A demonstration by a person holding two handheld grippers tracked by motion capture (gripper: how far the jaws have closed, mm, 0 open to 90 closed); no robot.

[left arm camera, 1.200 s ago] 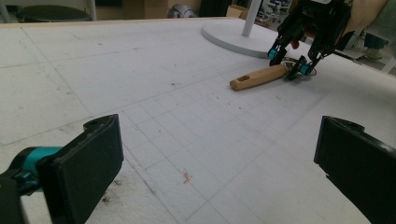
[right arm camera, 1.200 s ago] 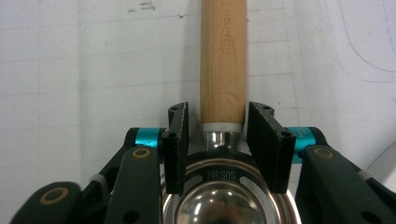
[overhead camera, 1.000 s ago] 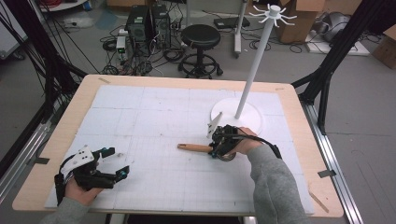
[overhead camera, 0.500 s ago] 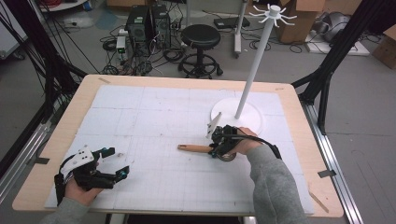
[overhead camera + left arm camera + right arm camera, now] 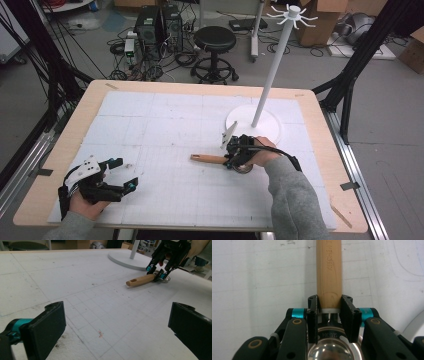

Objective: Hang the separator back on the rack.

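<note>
A utensil with a wooden handle (image 5: pixel 206 159) and a shiny steel bowl (image 5: pixel 329 351) lies flat on the white mat, right of centre. My right gripper (image 5: pixel 233 159) is shut on the handle (image 5: pixel 329 270) right where it meets the steel part, its jaws pressed against both sides. In the left gripper view the same handle (image 5: pixel 140 280) points left out of the right gripper (image 5: pixel 159 271). My left gripper (image 5: pixel 126 173) rests near the front left corner of the mat, open and holding nothing, its jaws wide apart (image 5: pixel 117 332).
A white stand with a round base (image 5: pixel 265 131) and a tall pole (image 5: pixel 272 70), topped with hooks, rises just behind the right gripper. The wooden table edge (image 5: pixel 60 150) frames the mat. A stool and cables sit on the floor beyond.
</note>
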